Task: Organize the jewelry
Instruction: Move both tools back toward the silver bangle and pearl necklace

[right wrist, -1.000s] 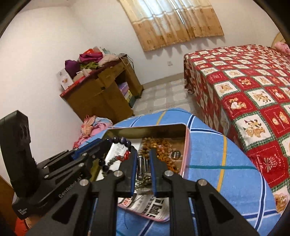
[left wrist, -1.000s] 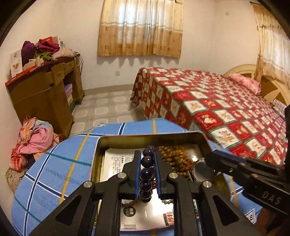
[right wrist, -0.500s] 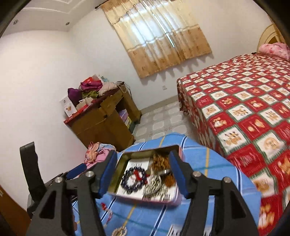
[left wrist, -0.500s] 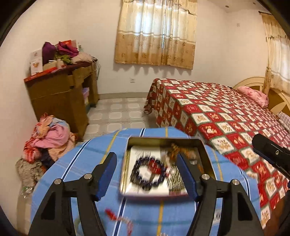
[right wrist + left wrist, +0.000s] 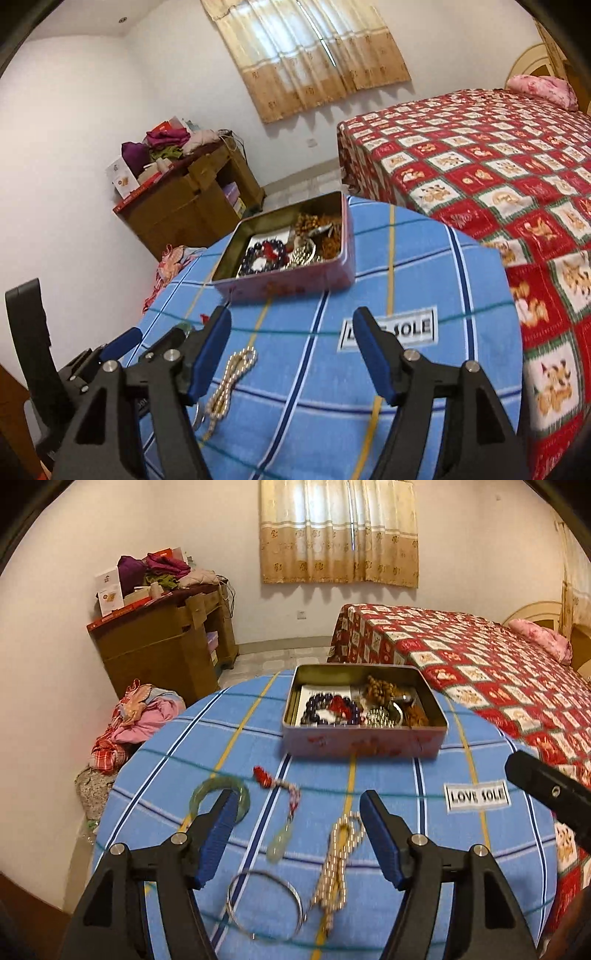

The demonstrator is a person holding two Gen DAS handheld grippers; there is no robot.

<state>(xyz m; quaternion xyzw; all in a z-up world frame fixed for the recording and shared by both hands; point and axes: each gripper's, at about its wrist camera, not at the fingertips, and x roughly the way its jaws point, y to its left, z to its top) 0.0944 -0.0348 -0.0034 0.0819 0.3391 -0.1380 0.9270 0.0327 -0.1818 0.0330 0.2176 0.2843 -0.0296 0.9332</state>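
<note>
An open pink tin (image 5: 364, 740) (image 5: 288, 284) at the table's far side holds a dark bead bracelet (image 5: 328, 710), brown beads and silver pieces. On the blue checked cloth lie a green bangle (image 5: 218, 794), a jade pendant on a red cord (image 5: 282, 836), a pearl necklace (image 5: 338, 860) (image 5: 231, 376) and a thin silver bangle (image 5: 264, 904). My left gripper (image 5: 297, 832) is open and empty above these loose pieces. My right gripper (image 5: 293, 354) is open and empty over the cloth, right of the pearls.
The round table's cloth (image 5: 424, 812) carries a "LOVE SOLE" label (image 5: 476, 797). A red patterned bed (image 5: 480, 672) stands to the right. A wooden desk (image 5: 162, 646) and a clothes pile (image 5: 140, 716) are to the left.
The left gripper let go of the dark bead bracelet, which now lies in the tin. Both grippers opened and drew back from the tin toward the table's near side.
</note>
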